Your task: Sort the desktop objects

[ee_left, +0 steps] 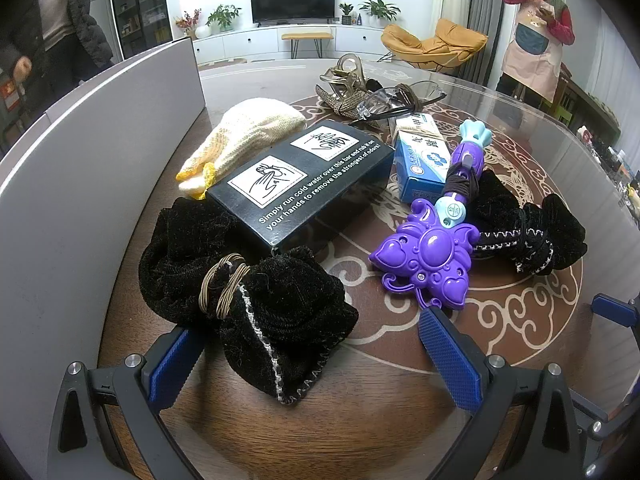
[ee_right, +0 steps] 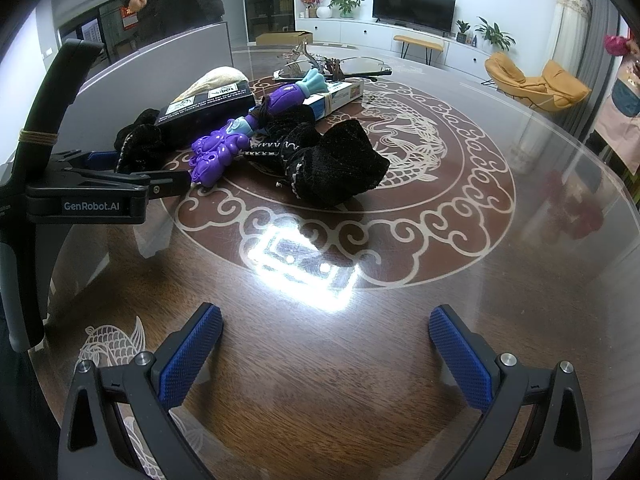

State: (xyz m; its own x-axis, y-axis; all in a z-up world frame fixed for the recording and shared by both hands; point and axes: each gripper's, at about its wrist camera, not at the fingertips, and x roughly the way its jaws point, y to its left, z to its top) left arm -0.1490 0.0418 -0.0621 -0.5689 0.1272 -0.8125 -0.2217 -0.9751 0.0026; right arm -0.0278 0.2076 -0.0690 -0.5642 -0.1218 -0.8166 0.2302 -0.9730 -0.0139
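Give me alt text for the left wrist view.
The open left gripper straddles a black velvet pouch tied with cord on a patterned round table. Behind lie a black box, a purple toy wand, a cream glove and another black pouch.

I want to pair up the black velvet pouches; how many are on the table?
2. One black pouch lies between the left gripper fingers; the other pouch sits right of the purple toy. More could hide under the pile.
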